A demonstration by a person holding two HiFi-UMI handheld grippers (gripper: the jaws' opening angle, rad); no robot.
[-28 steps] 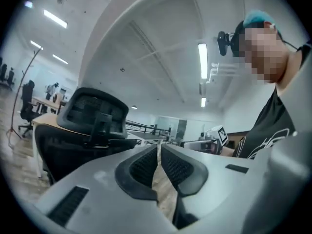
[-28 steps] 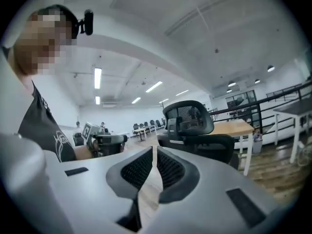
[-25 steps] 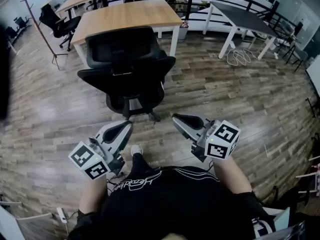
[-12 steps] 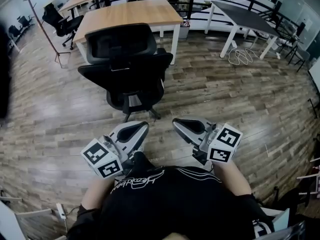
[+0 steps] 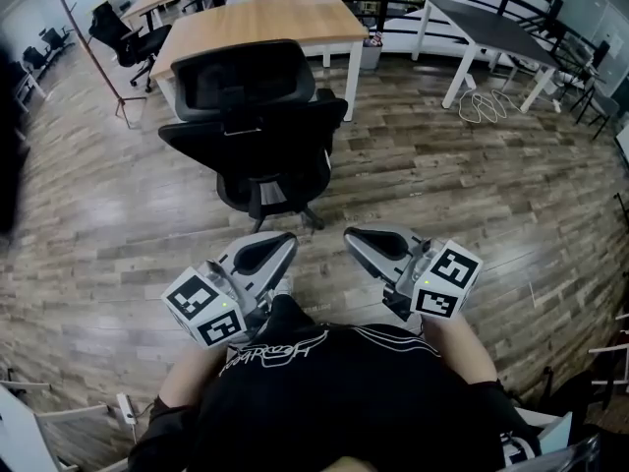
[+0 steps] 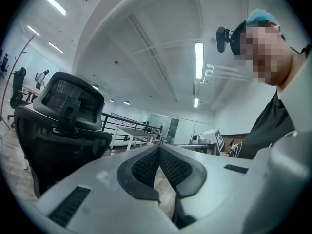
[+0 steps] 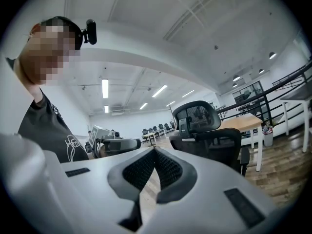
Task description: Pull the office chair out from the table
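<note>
Black mesh chair (image 5: 251, 126) stands on the wood floor (image 5: 442, 175), close before the near edge of the light wooden table (image 5: 260, 20), with its back turned to the person. If its seat is under the table edge, I cannot tell. Both grippers hang low near the person's body, well apart from the chair and side by side. The left gripper (image 5: 287, 238) has its jaws together with nothing between them, and the right gripper (image 5: 351, 235) is closed and empty too. Further off, a dark table (image 5: 491, 29) stands at the floor's far right, and a coat stand (image 5: 90, 62) at the far left.
</note>
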